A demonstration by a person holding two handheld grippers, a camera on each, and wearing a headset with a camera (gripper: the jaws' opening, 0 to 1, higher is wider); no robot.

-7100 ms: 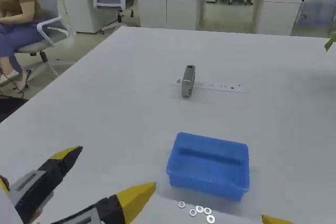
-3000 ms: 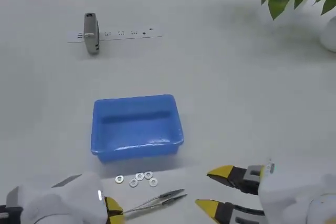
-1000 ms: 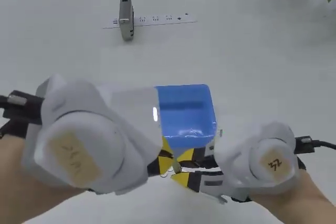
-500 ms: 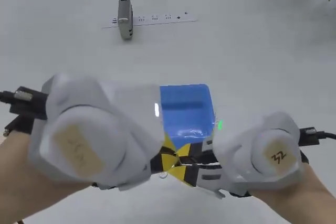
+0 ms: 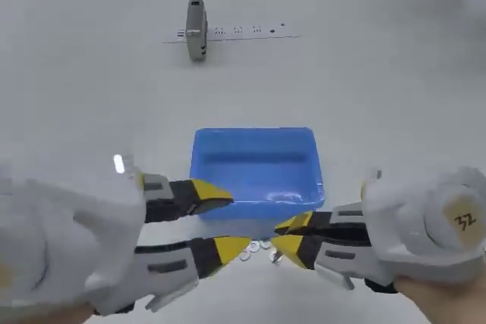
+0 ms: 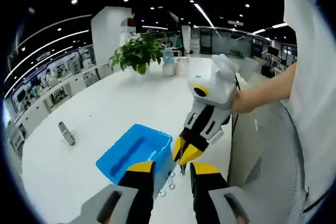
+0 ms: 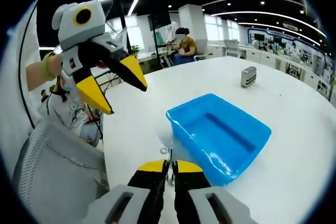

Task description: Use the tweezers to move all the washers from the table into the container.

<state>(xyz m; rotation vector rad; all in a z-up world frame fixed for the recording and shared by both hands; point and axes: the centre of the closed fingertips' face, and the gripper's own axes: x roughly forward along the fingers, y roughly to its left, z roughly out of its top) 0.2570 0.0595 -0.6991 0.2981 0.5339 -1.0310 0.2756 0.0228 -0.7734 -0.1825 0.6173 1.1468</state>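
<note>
On white table [image 5: 380, 96], right gripper [image 5: 279, 235] jaws clamped on tweezers [image 6: 181, 169], left gripper [image 5: 239, 221] jaws apart: lower tips slowly onto one washer [image 5: 247, 254] near container [image 5: 254, 133].

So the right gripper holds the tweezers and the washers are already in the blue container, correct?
Not quite. The right gripper does hold the tweezers, but the washers lie on the table just in front of the container, not in it. The head view shows them there.
</note>
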